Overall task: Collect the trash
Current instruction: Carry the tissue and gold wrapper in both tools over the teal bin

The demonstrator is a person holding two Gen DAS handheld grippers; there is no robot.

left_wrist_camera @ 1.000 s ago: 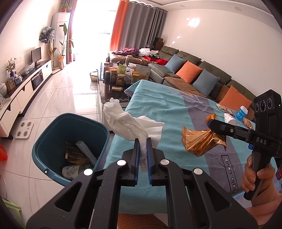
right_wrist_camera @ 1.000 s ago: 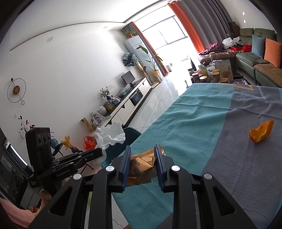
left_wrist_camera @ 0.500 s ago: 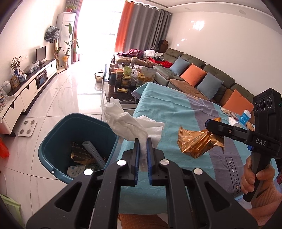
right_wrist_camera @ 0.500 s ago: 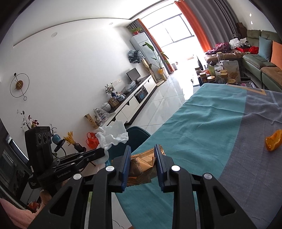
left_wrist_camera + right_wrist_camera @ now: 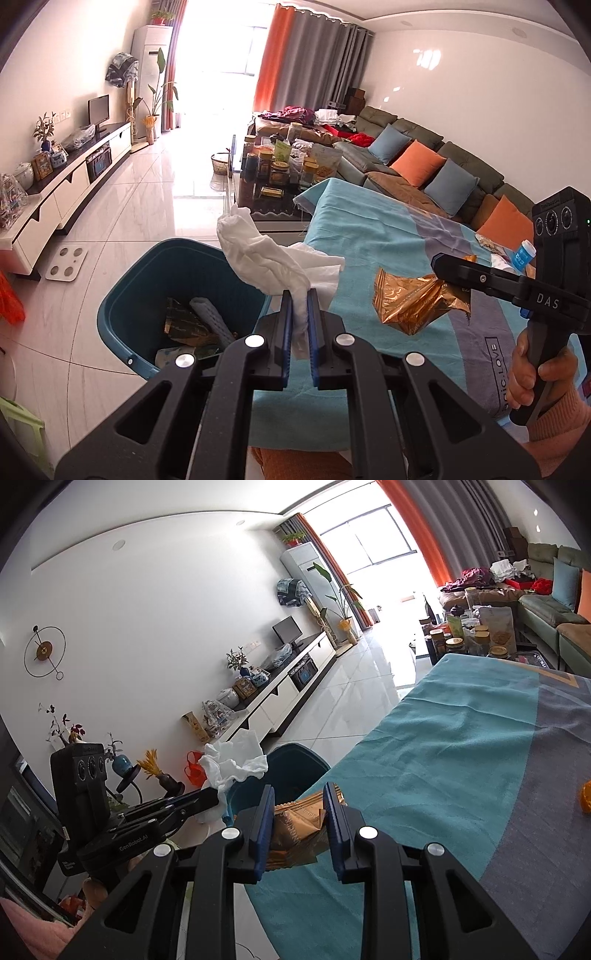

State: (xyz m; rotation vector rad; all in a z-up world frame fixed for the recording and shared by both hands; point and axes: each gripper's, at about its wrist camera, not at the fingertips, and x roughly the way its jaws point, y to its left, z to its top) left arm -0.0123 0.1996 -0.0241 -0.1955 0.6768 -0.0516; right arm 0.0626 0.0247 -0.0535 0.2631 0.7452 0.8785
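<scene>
Left gripper [image 5: 300,295] pinches crumpled white tissue [image 5: 273,258]; the round teal plastic bin [image 5: 147,291] lies just down-left, nearer than the right gripper [image 5: 300,797] clamping its crinkled gold foil wrapper [image 5: 295,830].

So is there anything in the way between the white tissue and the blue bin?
Nothing visible is. The left gripper holds the white tissue near the open blue bin, beside the table. The bin has no lid, only trash lying at its bottom.

left claw [image 5: 299,295] pinches white tissue [image 5: 273,258] beside teal bin [image 5: 122,295]
</scene>
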